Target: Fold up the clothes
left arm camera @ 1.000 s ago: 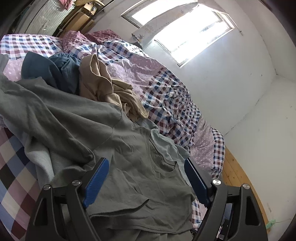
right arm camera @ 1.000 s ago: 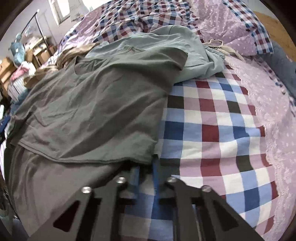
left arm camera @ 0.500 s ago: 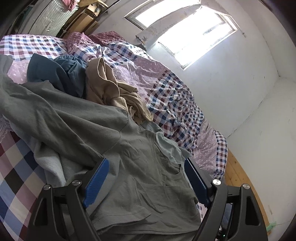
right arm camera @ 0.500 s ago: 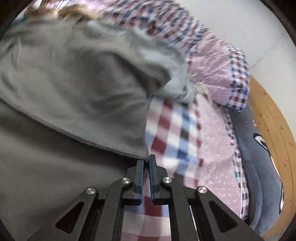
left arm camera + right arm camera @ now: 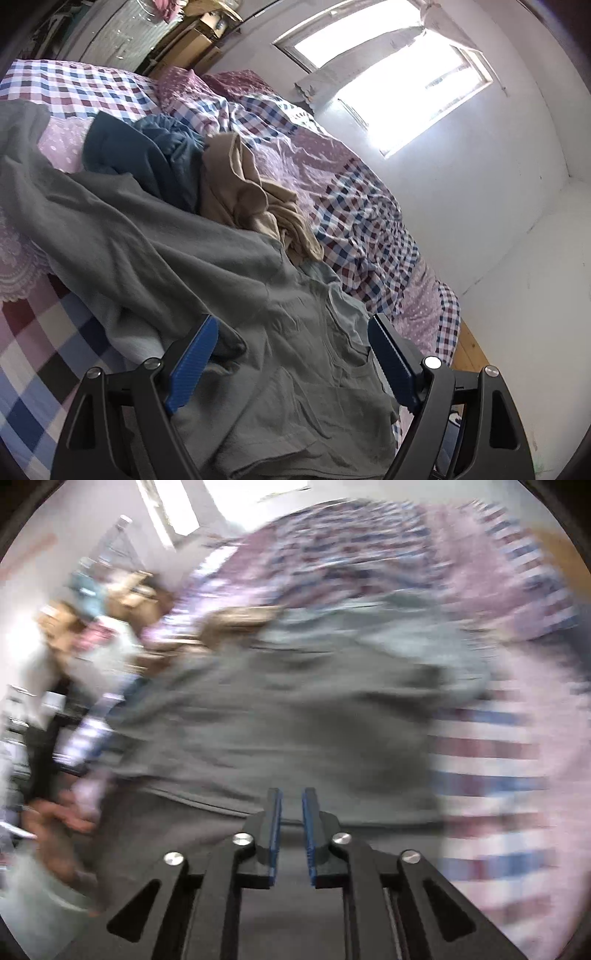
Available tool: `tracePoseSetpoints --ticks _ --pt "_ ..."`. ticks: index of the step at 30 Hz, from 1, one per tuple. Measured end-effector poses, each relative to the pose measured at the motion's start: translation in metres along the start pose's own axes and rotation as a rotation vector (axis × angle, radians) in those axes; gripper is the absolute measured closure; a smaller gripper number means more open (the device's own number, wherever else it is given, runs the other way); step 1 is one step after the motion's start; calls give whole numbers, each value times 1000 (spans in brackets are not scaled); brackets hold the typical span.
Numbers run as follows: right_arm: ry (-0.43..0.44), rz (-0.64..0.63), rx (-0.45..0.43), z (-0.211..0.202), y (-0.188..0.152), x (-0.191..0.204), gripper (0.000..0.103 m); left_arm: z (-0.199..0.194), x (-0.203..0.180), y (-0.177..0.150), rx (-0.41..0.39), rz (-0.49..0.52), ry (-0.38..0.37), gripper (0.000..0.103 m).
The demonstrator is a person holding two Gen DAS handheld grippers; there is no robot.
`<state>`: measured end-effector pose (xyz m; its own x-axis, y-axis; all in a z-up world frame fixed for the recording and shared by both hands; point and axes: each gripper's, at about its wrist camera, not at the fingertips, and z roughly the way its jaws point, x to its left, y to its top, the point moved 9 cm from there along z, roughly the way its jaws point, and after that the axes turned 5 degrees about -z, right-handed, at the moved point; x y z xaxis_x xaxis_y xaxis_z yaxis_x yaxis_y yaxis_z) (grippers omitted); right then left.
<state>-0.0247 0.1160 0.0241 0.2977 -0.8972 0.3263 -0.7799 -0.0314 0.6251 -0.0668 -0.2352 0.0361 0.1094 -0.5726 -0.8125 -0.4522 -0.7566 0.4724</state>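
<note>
2 grippers working: left gripper (image 5: 291,350) spread wide over gray shirt (image 5: 229,280), pinching nothing; right gripper (image 5: 291,834) just been opening, nothing between. Needing flat, smooth cloth before folding.

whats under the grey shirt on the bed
The grey shirt lies on a lighter grey garment that peeks out at its edge, over the checked bedcover. Whatever else sits beneath it is covered.
</note>
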Motion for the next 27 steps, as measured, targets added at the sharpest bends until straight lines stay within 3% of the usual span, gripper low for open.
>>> tracePoseSetpoints --ticks 1,5,10,16,19,20,21,27 --pt "63 22 7 11 4 14 70 -2 3 3 -7 -10 1 17" --pt "202 35 82 68 15 66 68 -8 17 16 -28 -60 5 17" --pt "203 48 199 125 13 85 68 -11 29 25 -27 -112 -1 17" --pt "257 130 250 152 17 93 68 -17 35 34 -32 -144 -25 17" --pt "239 132 295 161 13 98 79 -19 37 36 -34 -164 -34 17" --pt "239 126 298 160 13 102 95 -20 38 37 -36 -171 -37 17" --pt "238 118 299 160 14 107 100 -20 39 39 -39 -179 -39 17" --pt "248 155 168 139 49 124 101 -26 44 46 -57 -222 -54 17"
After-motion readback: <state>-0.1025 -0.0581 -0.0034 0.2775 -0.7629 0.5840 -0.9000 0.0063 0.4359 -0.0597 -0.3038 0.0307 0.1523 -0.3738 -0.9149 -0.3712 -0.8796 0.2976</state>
